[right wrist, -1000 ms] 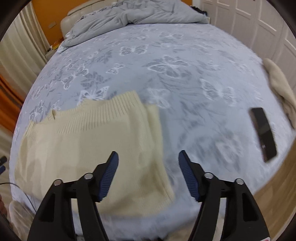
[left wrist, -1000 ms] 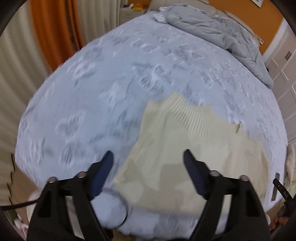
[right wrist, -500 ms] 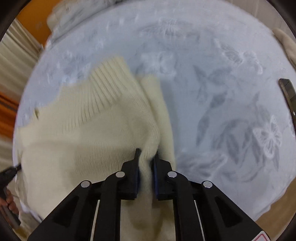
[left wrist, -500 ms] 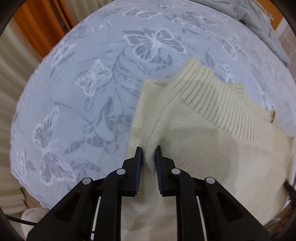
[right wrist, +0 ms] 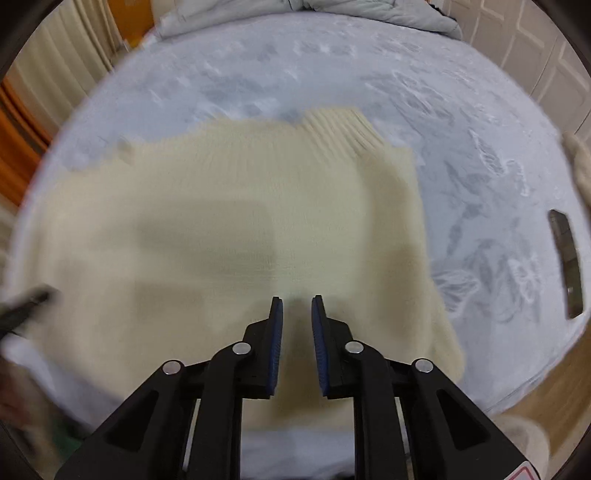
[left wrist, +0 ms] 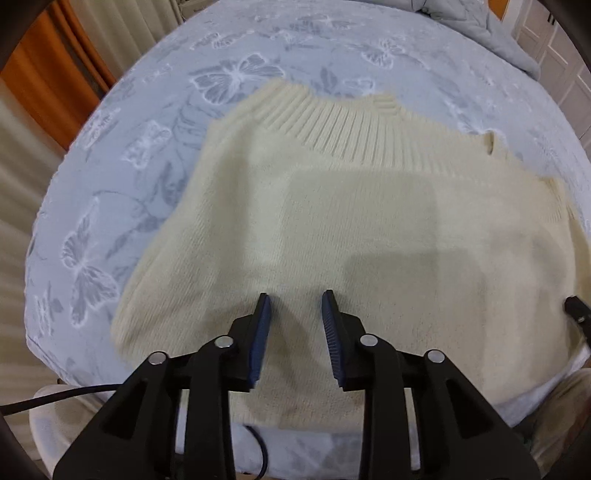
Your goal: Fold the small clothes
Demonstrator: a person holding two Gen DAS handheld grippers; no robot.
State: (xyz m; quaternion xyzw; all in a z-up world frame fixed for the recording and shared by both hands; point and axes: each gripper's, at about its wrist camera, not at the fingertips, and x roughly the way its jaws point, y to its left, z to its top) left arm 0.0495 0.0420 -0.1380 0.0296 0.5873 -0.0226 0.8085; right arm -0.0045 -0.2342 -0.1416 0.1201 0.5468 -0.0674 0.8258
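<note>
A cream knitted sweater (left wrist: 332, 229) lies spread flat on the near part of a bed (left wrist: 122, 177), its ribbed band (left wrist: 332, 125) pointing away toward the far end. Half a second earlier each pair of tongs pinched a raised ridge of the knit along one side edge of the sweater; now that ridge is gone, the cloth lies smooth, and both tongs hang over the sweater's middle with nothing between their pads. A full second earlier they stood spread wide above it. The bed is covered by a pale blue sheet printed with white butterflies. Beyond the sweater, at the far end of the bed, a grey quilt (right wrist: 332, 11) is bunched up. To the sweater's left, past the edge of the bed, hang cream and orange curtains (left wrist: 40, 92); to its right, past the bed, stand white panelled doors (right wrist: 524, 48). On the sheet to the right of the sweater lies a dark phone (right wrist: 567, 264), and further right at the edge of the bed lies another cream garment (right wrist: 580, 166), only partly visible. The left gripper (left wrist: 294, 301) points steeply down over the sweater's lower middle; its blue pads stand a modest gap apart and are opening, gripping no cloth. The right gripper (right wrist: 296, 302) also points steeply down over the sweater, its pads narrow with a slim gap between them, and no fabric is caught there. The right view is blurred.
</note>
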